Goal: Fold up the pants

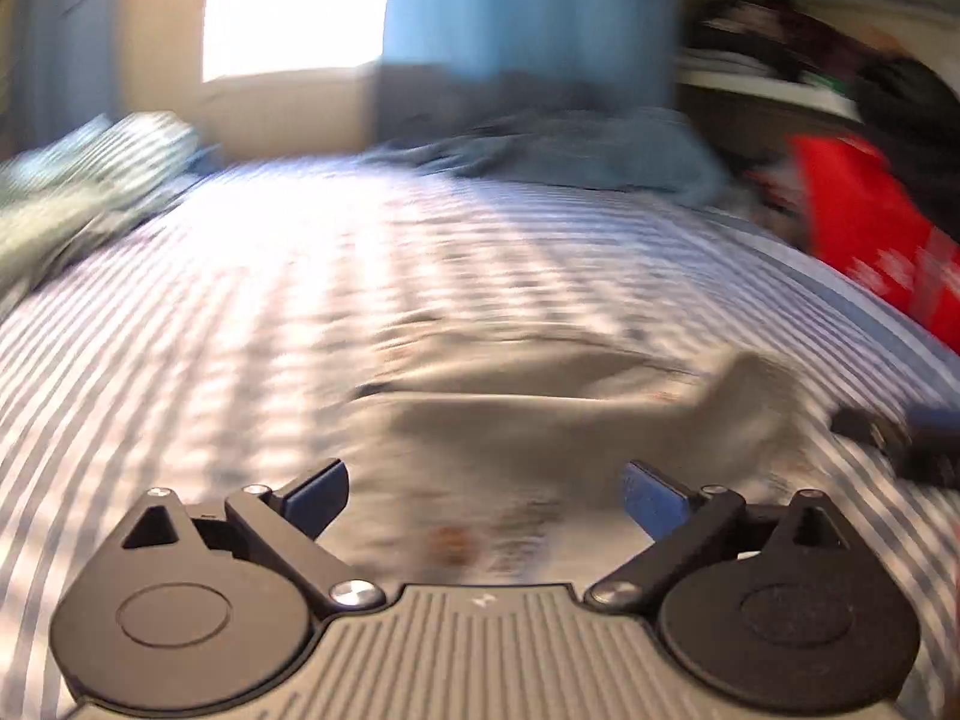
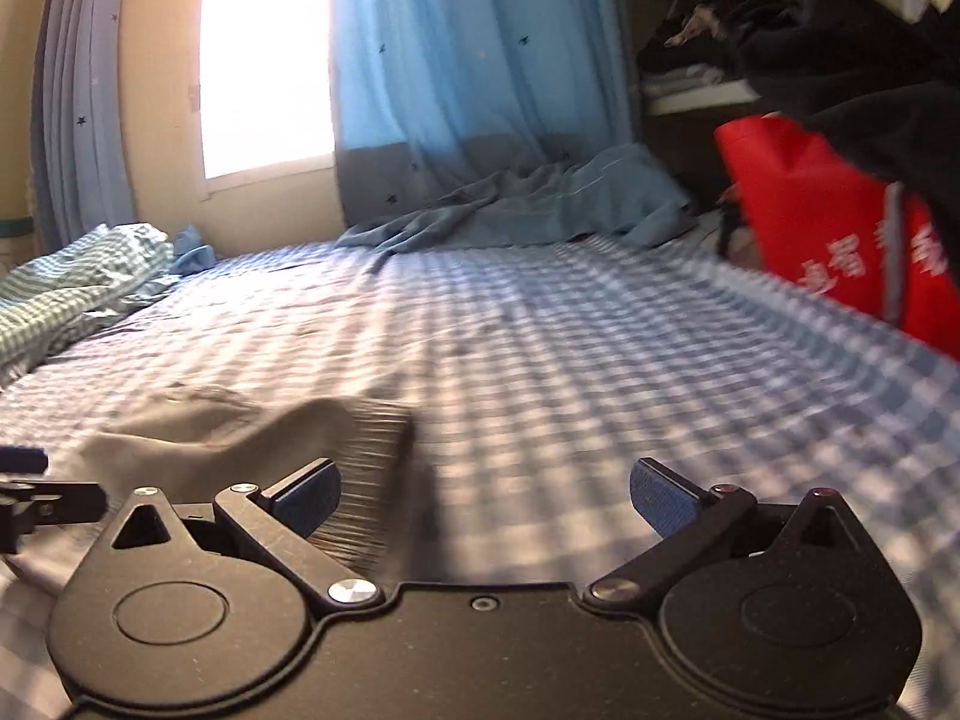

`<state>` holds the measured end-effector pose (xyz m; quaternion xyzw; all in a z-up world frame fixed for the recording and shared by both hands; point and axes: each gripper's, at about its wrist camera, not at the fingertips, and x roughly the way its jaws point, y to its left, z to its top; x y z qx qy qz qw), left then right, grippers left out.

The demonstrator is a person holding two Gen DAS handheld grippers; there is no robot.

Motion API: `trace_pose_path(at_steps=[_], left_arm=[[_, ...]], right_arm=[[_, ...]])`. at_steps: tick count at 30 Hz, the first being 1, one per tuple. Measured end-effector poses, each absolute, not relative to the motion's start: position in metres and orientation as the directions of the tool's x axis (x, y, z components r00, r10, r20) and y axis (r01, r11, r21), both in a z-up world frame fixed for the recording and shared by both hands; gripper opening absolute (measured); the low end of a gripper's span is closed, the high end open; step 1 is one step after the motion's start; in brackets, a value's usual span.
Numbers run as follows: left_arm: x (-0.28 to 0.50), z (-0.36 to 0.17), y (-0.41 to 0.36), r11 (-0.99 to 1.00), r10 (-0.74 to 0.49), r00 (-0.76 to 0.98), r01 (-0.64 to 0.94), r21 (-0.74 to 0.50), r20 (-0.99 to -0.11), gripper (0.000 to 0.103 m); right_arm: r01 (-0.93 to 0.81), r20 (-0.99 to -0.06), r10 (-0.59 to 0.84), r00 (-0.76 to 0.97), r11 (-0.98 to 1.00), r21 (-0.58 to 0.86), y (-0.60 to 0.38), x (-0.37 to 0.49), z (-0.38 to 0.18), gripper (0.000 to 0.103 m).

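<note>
We are holding both the left tongs [image 1: 486, 495] and right tongs [image 2: 486, 495] spread wide, pinching nothing; the grey pants [image 1: 540, 414] are lying bunched on the checked bed [image 1: 270, 276].

Both wrist cameras sit low and close over the bed [image 1: 240, 300], looking forward and slightly down along their fingers toward the far edge, where the window [image 2: 264, 60] and blue curtain [image 2: 480, 48] stand. Both views share the gray pants [image 1: 540, 408], the red bag [image 2: 828, 210] and the shelves at the right.
</note>
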<state>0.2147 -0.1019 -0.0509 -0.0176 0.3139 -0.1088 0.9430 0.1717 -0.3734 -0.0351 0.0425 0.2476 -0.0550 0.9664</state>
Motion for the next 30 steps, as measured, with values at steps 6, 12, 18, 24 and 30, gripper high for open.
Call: trace_pose_path(at_steps=[6, 12, 18, 24, 30], left_arm=[[0.204, -0.089, -0.049, 0.984, -0.166, 0.736, 0.083, -0.155, -0.657, 0.095], [0.177, -0.087, -0.044, 0.980, -0.197, 0.763, 0.145, -0.133, -0.615, 0.091], [0.194, -0.080, -0.011, 0.904, -0.374, 0.785, 0.190, -0.384, -0.493, 0.100], [0.215, -0.109, 0.006, 0.804, -0.491, 0.739, 0.181, -0.567, -0.460, 0.068], [0.215, -0.115, 0.002, 0.813, -0.506, 0.699, 0.190, -0.551, -0.505, 0.023]], right_arm=[[0.154, -0.552, -0.197, 0.810, 0.980, -0.123, -0.350, 0.158, -0.064, 0.102], [0.136, -0.531, -0.137, 0.836, 0.990, -0.041, -0.362, 0.127, -0.065, 0.102], [-0.105, -0.476, 0.107, 0.873, 0.994, 0.031, -0.346, 0.194, 0.000, 0.102], [-0.392, -0.582, 0.516, 0.629, 0.856, 0.336, -0.282, 0.354, -0.004, 0.092], [-0.462, -0.749, 0.465, 0.471, 0.854, 0.240, -0.217, 0.420, -0.038, 0.045]])
